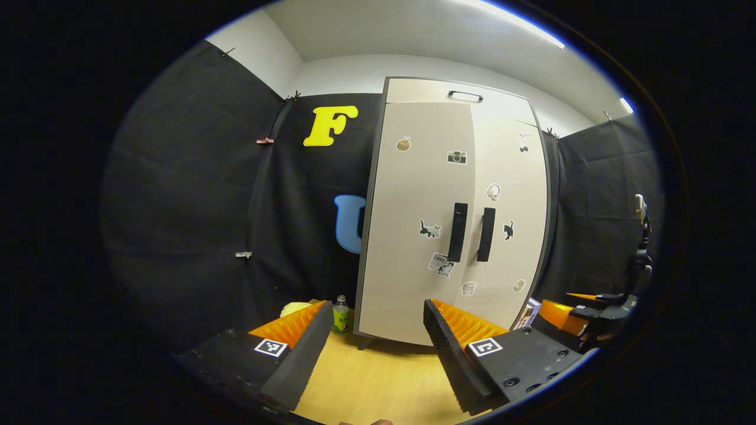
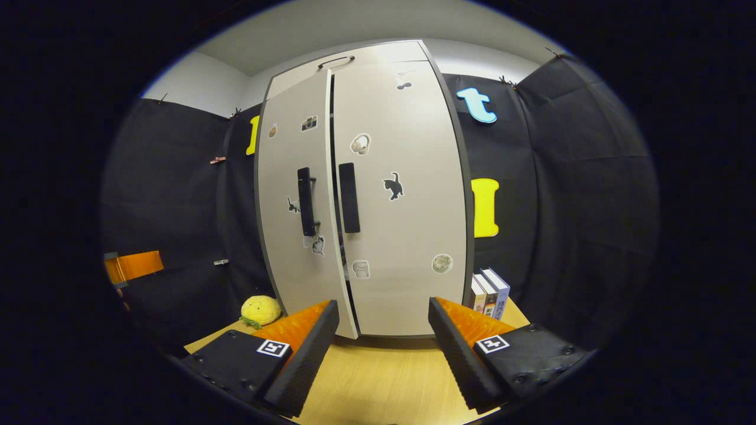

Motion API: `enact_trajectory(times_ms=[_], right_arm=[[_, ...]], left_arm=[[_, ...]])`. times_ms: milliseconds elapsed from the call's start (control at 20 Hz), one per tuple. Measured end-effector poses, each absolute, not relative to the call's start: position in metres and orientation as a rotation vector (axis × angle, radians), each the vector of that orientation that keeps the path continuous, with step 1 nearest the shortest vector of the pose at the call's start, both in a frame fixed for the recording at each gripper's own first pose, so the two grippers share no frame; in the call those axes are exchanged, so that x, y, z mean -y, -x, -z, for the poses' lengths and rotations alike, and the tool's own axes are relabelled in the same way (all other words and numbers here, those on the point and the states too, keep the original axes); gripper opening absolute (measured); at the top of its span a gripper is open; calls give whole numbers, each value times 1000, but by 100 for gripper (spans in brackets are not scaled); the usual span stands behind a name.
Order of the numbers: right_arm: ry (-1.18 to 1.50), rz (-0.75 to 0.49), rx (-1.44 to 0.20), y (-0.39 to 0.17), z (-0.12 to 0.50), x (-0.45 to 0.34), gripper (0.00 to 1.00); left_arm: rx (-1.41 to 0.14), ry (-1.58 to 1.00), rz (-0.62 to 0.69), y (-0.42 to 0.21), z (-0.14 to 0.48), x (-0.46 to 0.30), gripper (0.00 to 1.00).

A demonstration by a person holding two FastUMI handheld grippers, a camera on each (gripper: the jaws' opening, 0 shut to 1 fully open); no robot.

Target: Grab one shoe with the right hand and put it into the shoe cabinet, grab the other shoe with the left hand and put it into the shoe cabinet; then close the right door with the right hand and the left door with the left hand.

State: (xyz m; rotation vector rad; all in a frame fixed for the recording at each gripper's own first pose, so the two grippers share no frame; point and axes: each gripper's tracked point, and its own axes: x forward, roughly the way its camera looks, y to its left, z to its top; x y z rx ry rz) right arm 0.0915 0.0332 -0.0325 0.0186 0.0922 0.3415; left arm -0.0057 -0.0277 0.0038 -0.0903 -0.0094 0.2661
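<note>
Your left tool (image 1: 375, 333) is wide open and holds nothing; the shoe cabinet (image 1: 455, 212) stands straight ahead of it on the bench (image 1: 378, 378), both doors shut. A small bottle (image 1: 341, 316) sits just left of the cabinet's foot. Your right tool (image 2: 384, 330) is also spread wide and empty, facing the cabinet's right door (image 2: 401, 195), with books (image 2: 490, 292) ahead to its right and a yellow plush toy (image 2: 260, 310) ahead to its left.
</note>
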Motion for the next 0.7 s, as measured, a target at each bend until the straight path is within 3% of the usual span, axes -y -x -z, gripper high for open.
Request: enact_trajectory(times_ms=[700], right_arm=[[-10,-333,-56,-60,24,-55,98]], left_arm=[[-25,104,-218,18,24,10,95]])
